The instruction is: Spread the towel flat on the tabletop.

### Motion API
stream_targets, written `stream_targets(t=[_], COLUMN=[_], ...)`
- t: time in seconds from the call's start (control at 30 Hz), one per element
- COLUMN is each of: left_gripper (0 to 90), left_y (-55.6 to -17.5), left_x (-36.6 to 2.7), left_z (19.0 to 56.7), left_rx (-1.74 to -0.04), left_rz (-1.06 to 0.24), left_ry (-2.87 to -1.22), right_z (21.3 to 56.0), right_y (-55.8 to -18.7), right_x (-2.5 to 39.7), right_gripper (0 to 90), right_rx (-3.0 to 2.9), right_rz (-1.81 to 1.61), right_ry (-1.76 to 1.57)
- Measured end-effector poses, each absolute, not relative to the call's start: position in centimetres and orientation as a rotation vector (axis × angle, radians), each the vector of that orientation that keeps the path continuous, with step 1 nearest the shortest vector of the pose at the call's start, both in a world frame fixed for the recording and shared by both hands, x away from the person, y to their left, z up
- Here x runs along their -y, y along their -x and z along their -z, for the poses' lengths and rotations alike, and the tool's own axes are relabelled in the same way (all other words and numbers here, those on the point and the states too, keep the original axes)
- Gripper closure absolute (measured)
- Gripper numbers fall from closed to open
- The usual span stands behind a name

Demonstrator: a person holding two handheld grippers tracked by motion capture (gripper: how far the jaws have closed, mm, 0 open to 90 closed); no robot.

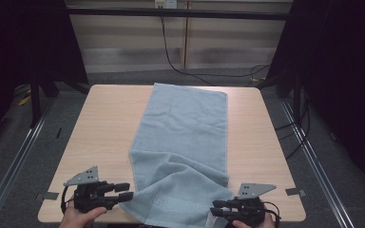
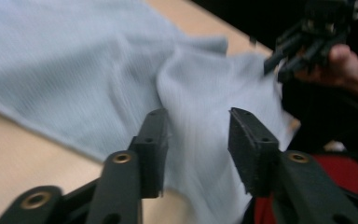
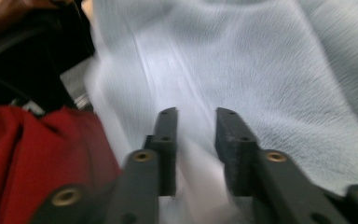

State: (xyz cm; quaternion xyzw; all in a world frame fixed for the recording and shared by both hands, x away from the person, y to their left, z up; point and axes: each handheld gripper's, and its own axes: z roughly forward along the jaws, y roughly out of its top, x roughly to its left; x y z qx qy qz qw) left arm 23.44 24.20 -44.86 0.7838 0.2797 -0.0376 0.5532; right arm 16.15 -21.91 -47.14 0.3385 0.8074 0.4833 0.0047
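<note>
2 grippers flank near end of towel (image 1: pixel 183 142), long axis running away along table (image 1: pixel 109 123). Left gripper (image 1: pixel 125 191) open, beside left corner; right gripper (image 1: pixel 217 207) open, jaws over right corner, slightly nearer cloth.

Open table on both sides of the towel (image 1: pixel 183 142)

We see bare table (image 1: pixel 104 128) along left and right edges; the towel covers the middle strip.

High view: overhead, facing forward and down on the whole table (image 1: pixel 104 118). Both gripper views sit low and close, sharing the towel's (image 1: pixel 183 142) near end.
</note>
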Motion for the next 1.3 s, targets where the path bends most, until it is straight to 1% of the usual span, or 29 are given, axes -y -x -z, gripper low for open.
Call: stream_targets(t=[0.07, 0.13, 0.2, 0.23, 0.27, 0.33, 0.4, 0.43, 0.53, 0.63, 0.67, 0.7, 0.73, 0.77, 0.8, 0.87, 1.1, 1.3], left_gripper=[52.8, 53.2, 55.0, 55.7, 56.4, 54.9, 54.0, 53.8, 50.5, 51.0, 55.6, 59.2, 67.2, 73.4, 77.9, 84.6, 86.2, 86.5], left_y=[-24.7, -26.2, -27.9, -28.9, -29.8, -31.6, -32.9, -33.4, -34.2, -33.9, -33.5, -33.3, -33.2, -33.0, -32.7, -32.3, -29.6, -26.9], left_x=[-24.2, -23.7, -22.8, -22.3, -21.8, -21.0, -20.4, -20.2, -19.3, -18.5, -18.4, -18.4, -18.4, -18.6, -18.8, -19.3, -20.1, -20.6], left_z=[44.3, 44.4, 45.2, 45.7, 46.3, 47.2, 47.9, 48.3, 49.5, 50.4, 50.7, 50.6, 50.5, 50.6, 50.7, 50.6, 50.3, 49.8], left_rx=[-0.663, -0.682, -0.718, -0.732, -0.744, -0.747, -0.777, -0.788, -0.805, -0.787, -0.77, -0.756, -0.754, -0.751, -0.75, -0.75, -0.735, -0.706], left_rz=[0.08, 0.066, 0.004, 0.026, 0.013, 0.039, -0.035, -0.015, -0.054, -0.056, -0.078, -0.085, -0.096, -0.102, -0.096, -0.082, -0.073, -0.011], left_ry=[-1.832, -1.875, -1.923, -1.939, -1.948, -1.968, -1.991, -1.991, -2.049, -2.117, -2.123, -2.131, -2.15, -2.15, -2.142, -2.148, -2.172, -2.178], right_z=[46.2, 45.4, 45.1, 45.2, 45.4, 45.9, 46.5, 46.8, 47.6, 48.5, 48.7, 48.8, 49.0, 49.1, 49.1, 49.1, 49.4, 49.6], right_y=[-16.7, -17.5, -18.9, -19.8, -20.8, -22.9, -24.8, -25.6, -27.2, -27.5, -27.4, -27.3, -27.1, -26.9, -26.7, -26.5, -25.6, -23.7], right_x=[22.5, 23.0, 23.0, 23.0, 22.9, 22.7, 22.5, 22.3, 21.7, 21.2, 21.1, 21.0, 20.9, 20.8, 20.8, 21.0, 21.3, 21.1], right_gripper=[61.6, 61.1, 60.8, 60.7, 60.5, 59.4, 58.9, 58.0, 56.3, 57.8, 59.4, 64.6, 75.3, 80.1, 82.8, 84.7, 85.3, 84.9], right_rx=[-2.473, -2.423, -2.393, -2.392, -2.388, -2.384, -2.389, -2.395, -2.417, -2.449, -2.464, -2.471, -2.475, -2.479, -2.473, -2.475, -2.502, -2.545], right_rz=[-1.569, -1.589, -1.538, -1.512, -1.478, -1.426, -1.379, -1.372, -1.328, -1.289, -1.27, -1.255, -1.24, -1.222, -1.214, -1.219, -1.254, -1.229], right_ry=[-1.068, -1.069, -1.077, -1.081, -1.078, -1.103, -1.119, -1.128, -1.137, -1.145, -1.133, -1.13, -1.122, -1.1, -1.104, -1.097, -1.124, -1.105])
